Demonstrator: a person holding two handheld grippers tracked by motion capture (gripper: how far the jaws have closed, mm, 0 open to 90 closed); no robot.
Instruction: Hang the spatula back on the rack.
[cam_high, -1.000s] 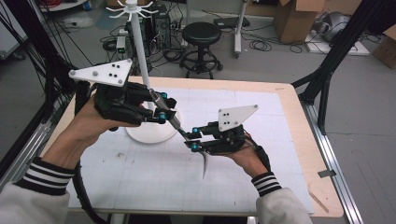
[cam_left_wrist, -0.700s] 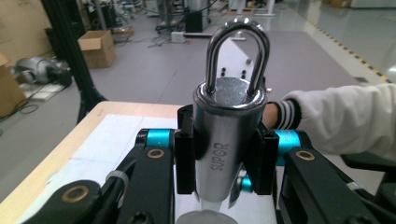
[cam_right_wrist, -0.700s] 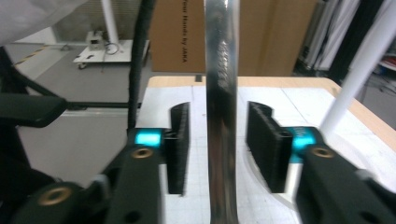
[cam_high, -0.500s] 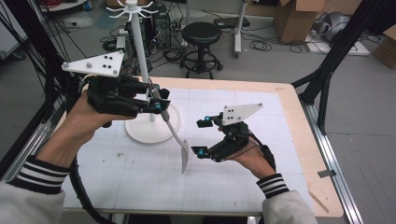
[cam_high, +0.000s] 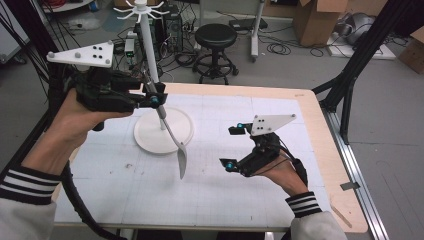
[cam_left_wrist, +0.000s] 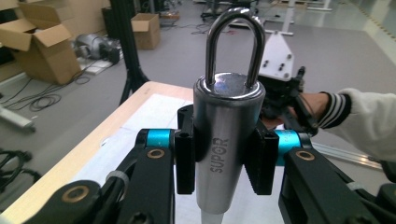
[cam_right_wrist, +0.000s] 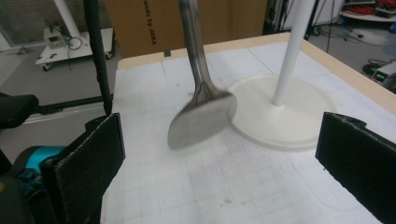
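A steel spatula (cam_high: 181, 161) hangs blade down over the white mat, just above it. My left gripper (cam_high: 156, 100) is shut on its thick round handle (cam_left_wrist: 226, 140), which ends in a metal hanging loop (cam_left_wrist: 235, 44) and reads "SUPOR". It is held high beside the pole (cam_high: 149, 45) of a white hook stand. My right gripper (cam_high: 232, 146) stands open, low over the mat to the right of the blade. In the right gripper view the blade (cam_right_wrist: 203, 119) hangs ahead of the wide-apart pads (cam_right_wrist: 91, 161), touching neither.
The stand's round white base (cam_high: 145, 136) sits on the mat behind the spatula, with hooks at the pole's top. The table's wooden edge (cam_high: 330, 150) runs along the right. A black stool (cam_high: 216, 37) and cardboard boxes stand on the floor beyond.
My left gripper has risen and drawn left with the spatula, so the blade has lifted off the mat. My right gripper has moved away to the right and stands open, apart from the blade.
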